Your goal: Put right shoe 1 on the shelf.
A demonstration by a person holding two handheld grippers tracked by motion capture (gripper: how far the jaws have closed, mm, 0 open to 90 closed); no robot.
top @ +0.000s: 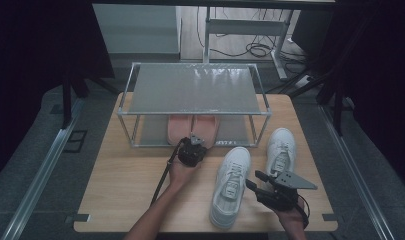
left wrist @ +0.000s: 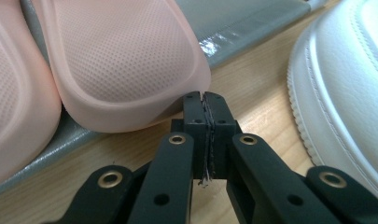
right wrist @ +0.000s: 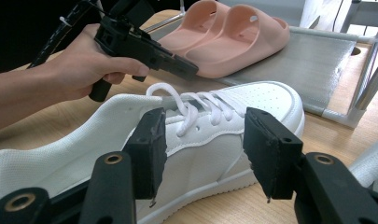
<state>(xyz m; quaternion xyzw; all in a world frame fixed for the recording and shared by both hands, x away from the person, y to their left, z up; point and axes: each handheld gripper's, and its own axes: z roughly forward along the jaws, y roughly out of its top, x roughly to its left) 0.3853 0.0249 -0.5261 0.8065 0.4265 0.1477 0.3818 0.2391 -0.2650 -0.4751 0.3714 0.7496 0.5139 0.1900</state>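
Observation:
A pair of pink slippers (top: 193, 127) lies on the lower shelf of a metal shoe rack (top: 195, 90). My left gripper (top: 194, 141) points at them, shut with nothing between its jaws. In the left gripper view its tips (left wrist: 205, 101) sit right at the heel rim of the right-hand pink slipper (left wrist: 121, 65). A white sneaker (top: 231, 185) lies on the table in front of the rack, and a second white sneaker (top: 281, 149) lies to its right. My right gripper (top: 254, 181) is open beside the near sneaker's right side, its pads (right wrist: 149, 144) apart in front of the sneaker (right wrist: 210, 112).
The rack's grey top shelf (top: 194, 89) overhangs the slippers. The wooden table (top: 125, 185) has bare room at the left front. In the right gripper view the left hand (right wrist: 79, 70) holds its gripper just behind the sneaker's laces. Dark floor and cables lie beyond the table.

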